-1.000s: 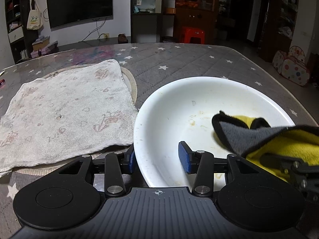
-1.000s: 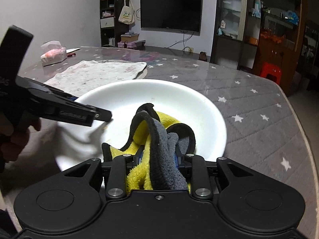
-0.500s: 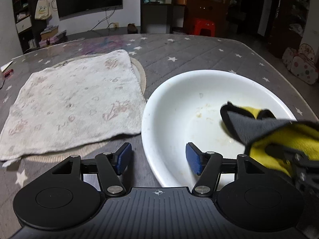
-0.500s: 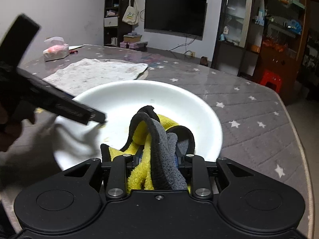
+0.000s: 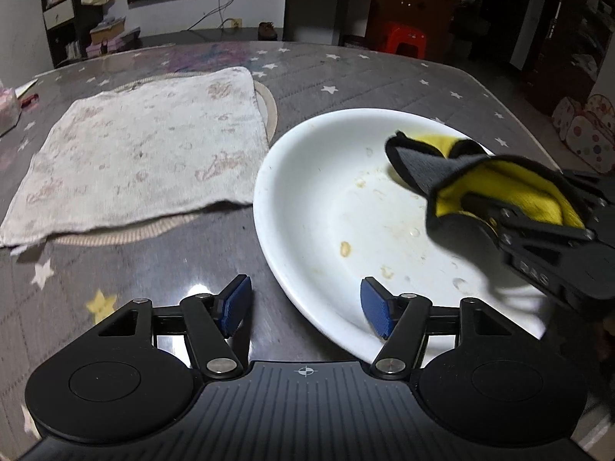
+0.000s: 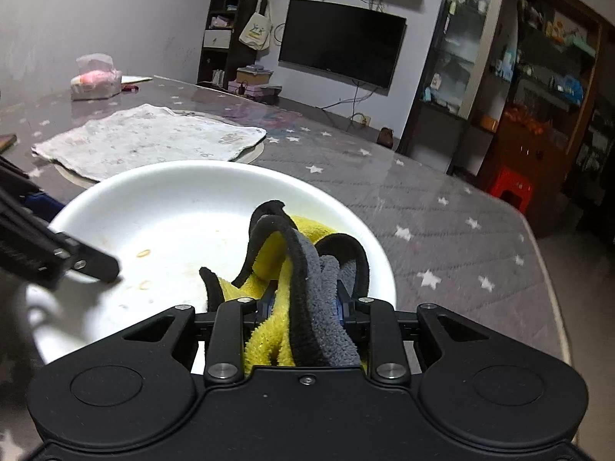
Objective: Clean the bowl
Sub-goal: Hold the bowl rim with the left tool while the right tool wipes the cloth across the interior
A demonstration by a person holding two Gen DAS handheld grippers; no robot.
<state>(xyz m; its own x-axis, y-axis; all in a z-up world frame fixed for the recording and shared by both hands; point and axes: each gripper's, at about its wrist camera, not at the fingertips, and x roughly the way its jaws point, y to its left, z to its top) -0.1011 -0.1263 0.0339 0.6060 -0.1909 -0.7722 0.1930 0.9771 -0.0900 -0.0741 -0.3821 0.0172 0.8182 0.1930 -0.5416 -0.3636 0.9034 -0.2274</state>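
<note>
Sitting at the centre right of the left wrist view, the wide, shallow white ceramic bowl rests on the grey star-printed tablecloth, and its inside shows yellowish-brown food specks and smears across the floor of the dish, so judge it as not yet clean. Your right gripper is clenched on the bunched yellow-and-grey microfibre cloth with black edging, which hangs over the right half of the bowl; whether the cloth presses on the glaze or hovers just above it cannot be told from these views. Your left gripper stands released, its blue pads spread wide, one outside the bowl's near rim and the other over its inside, gripping nothing. That is where the trouble lies: with nothing pinning the bowl, a firm wipe could make it skid across the glossy covering or tip up on its edge, and a push toward the right of the right wrist view sends it toward the table edge. Closing the left gripper carelessly on the thin sloped rim could let it slip off or lever the bowl upward. The cloth is held as a loose wad, so a dragging stroke may pull folds out of the grip, or only the folded ridge may meet the dish and miss specks near the rim. Beyond the bowl, at centre left of the left wrist view, the pale patterned rectangular towel lies flat on a beige round mat, just beside the bowl, and a sliding bowl could ruck it.
</note>
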